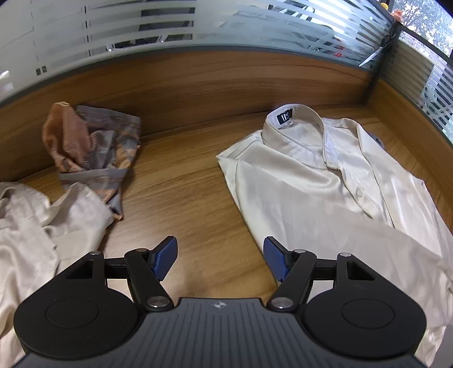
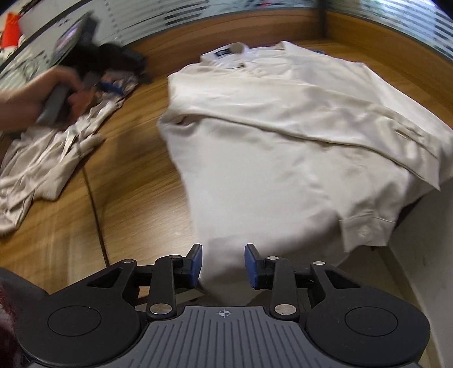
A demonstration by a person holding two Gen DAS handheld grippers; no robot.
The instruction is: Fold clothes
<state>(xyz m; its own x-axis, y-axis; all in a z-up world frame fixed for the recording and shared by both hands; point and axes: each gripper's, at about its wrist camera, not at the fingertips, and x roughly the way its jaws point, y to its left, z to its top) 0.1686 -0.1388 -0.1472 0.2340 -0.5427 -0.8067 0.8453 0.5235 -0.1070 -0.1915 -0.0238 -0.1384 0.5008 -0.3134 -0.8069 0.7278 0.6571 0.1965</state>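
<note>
A cream satin collared shirt (image 1: 325,181) lay flat on the wooden counter (image 1: 181,198), sleeves folded across its front. The left tool (image 1: 220,261) hung spread over bare wood beside it. The right tool (image 2: 223,264) stood partly apart, the shirt's hem between its pads, not pinched.

This looks like an office; a wood-grain table (image 1: 198,198) is boxed in at twelve and three o'clock by low wooden partition panels (image 1: 212,82) topped with glass carrying frosted horizontal stripes (image 1: 170,25); a pair of scissors (image 1: 375,53) rests on the partition ledge toward one o'clock; a window (image 1: 424,25) shows outdoor foliage beyond it.
</note>
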